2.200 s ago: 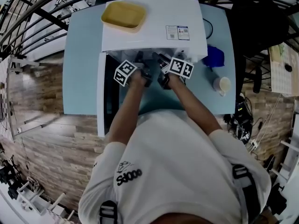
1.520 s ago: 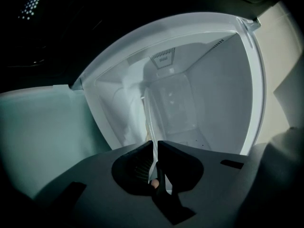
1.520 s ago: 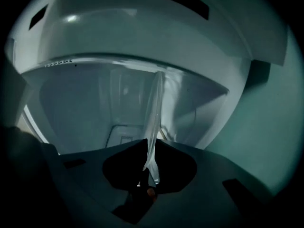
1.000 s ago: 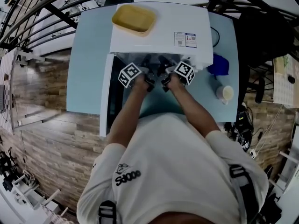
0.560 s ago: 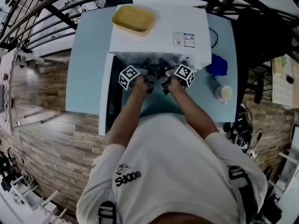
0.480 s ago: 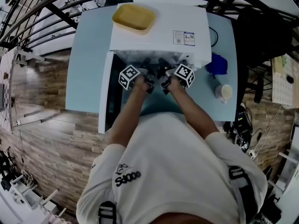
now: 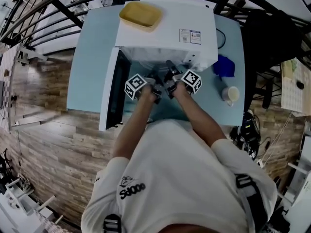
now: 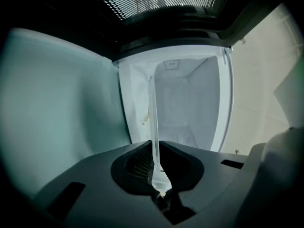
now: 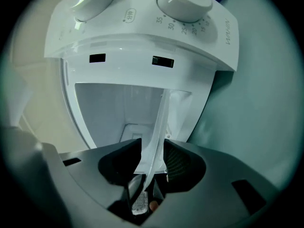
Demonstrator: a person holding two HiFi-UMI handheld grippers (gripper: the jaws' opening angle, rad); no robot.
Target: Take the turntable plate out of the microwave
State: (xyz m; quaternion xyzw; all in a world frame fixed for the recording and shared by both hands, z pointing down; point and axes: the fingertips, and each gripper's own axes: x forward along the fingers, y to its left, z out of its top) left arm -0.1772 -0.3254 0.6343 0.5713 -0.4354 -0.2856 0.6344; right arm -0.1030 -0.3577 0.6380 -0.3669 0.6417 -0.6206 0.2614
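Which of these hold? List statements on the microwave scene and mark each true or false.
The microwave door hangs open. True.
A yellow tray lies on top of the microwave. True.
The left gripper is empty. False: its jaws, which have just been closing, clamp the glass plate.
The white cup stands inside the microwave. False: it stands on the table, to the microwave's right in the head view.

The head view looks steeply down from above the person onto the table and the microwave, while each gripper view peers close along its own jaws, rolled sideways, into the open cavity, both sharing the turntable plate edge-on.
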